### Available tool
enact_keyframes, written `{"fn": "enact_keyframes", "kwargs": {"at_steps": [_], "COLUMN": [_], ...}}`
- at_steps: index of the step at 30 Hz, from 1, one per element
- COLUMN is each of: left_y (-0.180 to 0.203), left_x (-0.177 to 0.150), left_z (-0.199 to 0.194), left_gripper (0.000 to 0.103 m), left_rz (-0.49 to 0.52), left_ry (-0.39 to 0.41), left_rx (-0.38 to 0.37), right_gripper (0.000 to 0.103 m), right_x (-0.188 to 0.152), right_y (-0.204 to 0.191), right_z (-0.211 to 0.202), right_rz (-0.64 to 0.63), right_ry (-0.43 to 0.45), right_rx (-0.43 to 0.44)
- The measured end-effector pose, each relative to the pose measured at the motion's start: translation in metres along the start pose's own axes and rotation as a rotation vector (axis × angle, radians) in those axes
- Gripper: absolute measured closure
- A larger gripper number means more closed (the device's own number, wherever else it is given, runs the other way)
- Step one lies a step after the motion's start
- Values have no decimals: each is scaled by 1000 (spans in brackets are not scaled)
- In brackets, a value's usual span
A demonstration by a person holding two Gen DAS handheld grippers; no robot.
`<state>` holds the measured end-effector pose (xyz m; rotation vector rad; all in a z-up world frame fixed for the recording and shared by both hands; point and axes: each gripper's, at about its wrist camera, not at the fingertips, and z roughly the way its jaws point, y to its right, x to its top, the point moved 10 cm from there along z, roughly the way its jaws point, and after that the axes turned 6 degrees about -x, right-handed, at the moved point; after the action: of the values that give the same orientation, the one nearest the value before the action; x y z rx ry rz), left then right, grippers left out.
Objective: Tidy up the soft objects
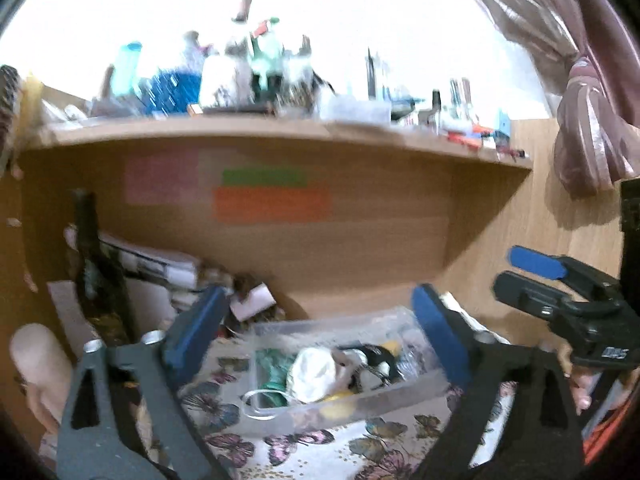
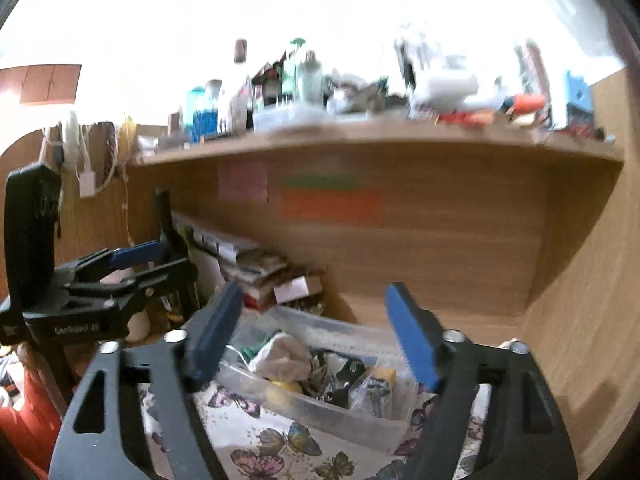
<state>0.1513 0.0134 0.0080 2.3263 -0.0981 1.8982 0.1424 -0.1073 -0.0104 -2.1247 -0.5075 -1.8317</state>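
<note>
Both grippers above bin, nothing held.
Your left gripper (image 1: 316,332) and right gripper (image 2: 316,332) hang with jaws apart over the clear plastic bin (image 1: 360,398) on the butterfly-print cloth (image 1: 320,444).

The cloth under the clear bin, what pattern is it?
Cloth: white with colourful butterflies, clearest in the right wrist view.

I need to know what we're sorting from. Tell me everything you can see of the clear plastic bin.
The clear plastic bin is a shallow, rectangular, see-through tub with no lid. It sits flat on the butterfly-print cloth under the wooden shelf. Inside lies a jumble: a white crumpled piece, something green, yellow bits, black-and-white items. Both grippers hover near it, jaws open, touching nothing.
</note>
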Motion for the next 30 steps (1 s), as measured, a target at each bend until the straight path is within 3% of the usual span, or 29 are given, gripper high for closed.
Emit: {"fn": "enact_keyframes", "kwargs": {"at_steps": [3, 8, 19, 30], "left_y": [7, 16, 31, 29], "left_x": [3, 4, 6, 3], "left_z": [-11, -22, -45, -41], "left_gripper": [0, 0, 0, 0], "left_rz": [13, 21, 55, 36], "left_ry": [19, 20, 50, 40], "left_rx": [4, -19, -30, -33], "right_gripper": [17, 1, 0, 0], "right_x": [2, 2, -3, -4], "right_y": [-1, 1, 2, 0], "right_z": [-11, -25, -39, -39], "right_rz": [13, 36, 62, 58], "right_ry": [15, 41, 50, 49], "right_rx": [5, -8, -27, -26]}}
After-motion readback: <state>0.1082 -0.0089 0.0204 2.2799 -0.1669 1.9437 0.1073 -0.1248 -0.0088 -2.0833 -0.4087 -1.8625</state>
